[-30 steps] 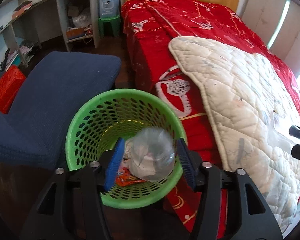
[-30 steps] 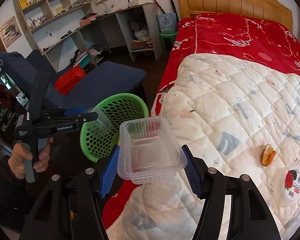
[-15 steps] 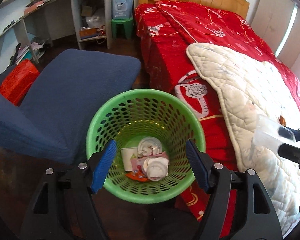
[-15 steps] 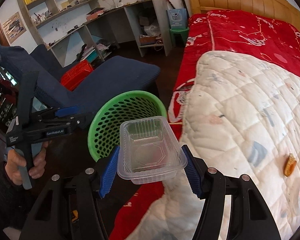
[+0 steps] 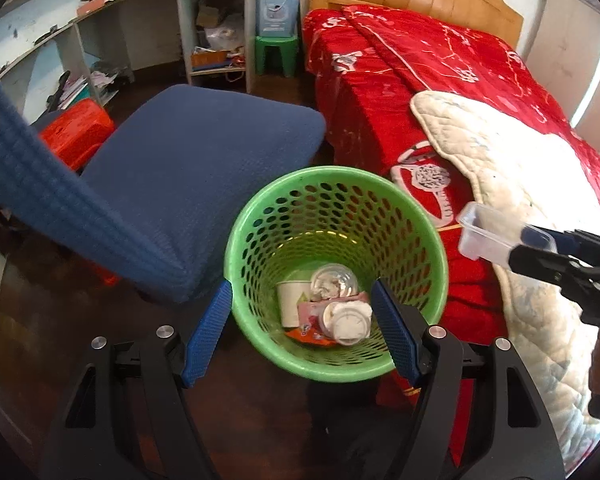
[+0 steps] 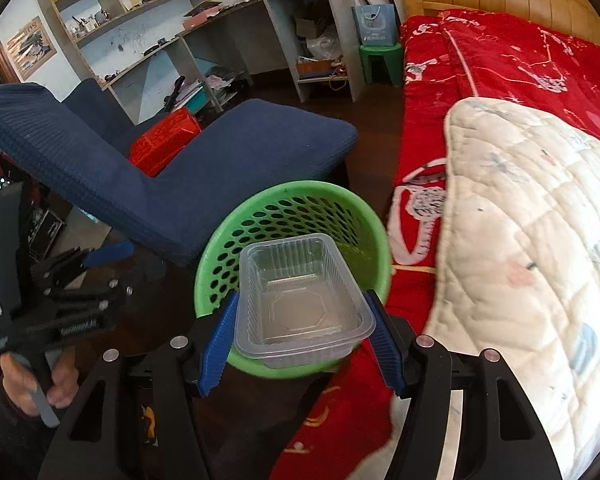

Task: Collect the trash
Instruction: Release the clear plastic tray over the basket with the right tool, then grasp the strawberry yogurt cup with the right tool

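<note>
while the bin (image 5: 336, 276) already holds cups and wrappers, the right gripper (image 6: 304, 344) clamps a clear tray (image 6: 300, 300) just beside its rim, not yet dropped. the left gripper (image 5: 300, 336) gapes wide, empty, over the bin.

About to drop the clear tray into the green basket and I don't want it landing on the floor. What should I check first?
1. Right hand-held gripper gripping the tray on both sides: ok.
2. Tray empty: ok.
3. Tray over the basket opening: not ok; the left wrist view shows it off to the side, beyond the rim, above the bed edge.
4. Room in the basket: ok; only cups and wrappers at the bottom.
5. Left hand-held gripper clear of the drop path: cannot tell; it is open and empty, close above the basket.
</note>
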`<action>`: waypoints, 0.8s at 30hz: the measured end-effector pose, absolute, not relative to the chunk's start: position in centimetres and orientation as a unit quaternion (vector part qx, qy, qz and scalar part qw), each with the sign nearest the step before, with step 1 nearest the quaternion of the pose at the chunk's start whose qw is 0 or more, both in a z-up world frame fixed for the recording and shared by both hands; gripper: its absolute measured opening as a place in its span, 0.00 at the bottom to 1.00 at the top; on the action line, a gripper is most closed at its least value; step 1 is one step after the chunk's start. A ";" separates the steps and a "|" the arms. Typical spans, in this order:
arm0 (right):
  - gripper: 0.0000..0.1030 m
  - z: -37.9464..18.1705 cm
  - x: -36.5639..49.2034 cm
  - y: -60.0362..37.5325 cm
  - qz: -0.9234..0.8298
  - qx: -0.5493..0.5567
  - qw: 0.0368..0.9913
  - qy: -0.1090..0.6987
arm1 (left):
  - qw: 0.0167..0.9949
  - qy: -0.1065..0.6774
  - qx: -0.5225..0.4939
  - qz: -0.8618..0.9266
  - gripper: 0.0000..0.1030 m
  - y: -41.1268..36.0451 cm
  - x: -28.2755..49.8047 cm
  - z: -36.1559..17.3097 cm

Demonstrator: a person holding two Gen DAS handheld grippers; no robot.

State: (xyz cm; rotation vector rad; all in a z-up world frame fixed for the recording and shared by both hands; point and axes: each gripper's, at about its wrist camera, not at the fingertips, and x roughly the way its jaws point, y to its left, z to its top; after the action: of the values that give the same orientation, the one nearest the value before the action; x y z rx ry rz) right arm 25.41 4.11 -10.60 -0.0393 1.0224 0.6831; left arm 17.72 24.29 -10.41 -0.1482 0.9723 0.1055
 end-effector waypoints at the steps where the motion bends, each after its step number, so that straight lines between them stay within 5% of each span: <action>1: 0.58 -10.7 25.6 4.6 0.322 -0.016 0.816 0.479 | 0.880 0.466 -0.072 0.052 0.69 24.4 17.6 -10.4; 7: 0.75 -11.1 26.4 6.6 0.336 0.011 0.812 0.477 | 0.878 0.469 -0.078 0.056 0.69 25.0 17.5 -10.5; 24: 0.75 -8.1 22.3 -6.3 0.233 -0.009 0.865 0.445 | 0.886 0.461 -0.048 -0.007 0.69 17.8 18.2 -9.1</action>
State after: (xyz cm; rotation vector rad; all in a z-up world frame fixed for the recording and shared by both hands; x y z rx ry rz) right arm 22.33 -6.28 -8.11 -0.0183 0.9315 0.4875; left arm 18.19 17.82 -9.11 -0.0999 0.9585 -0.0154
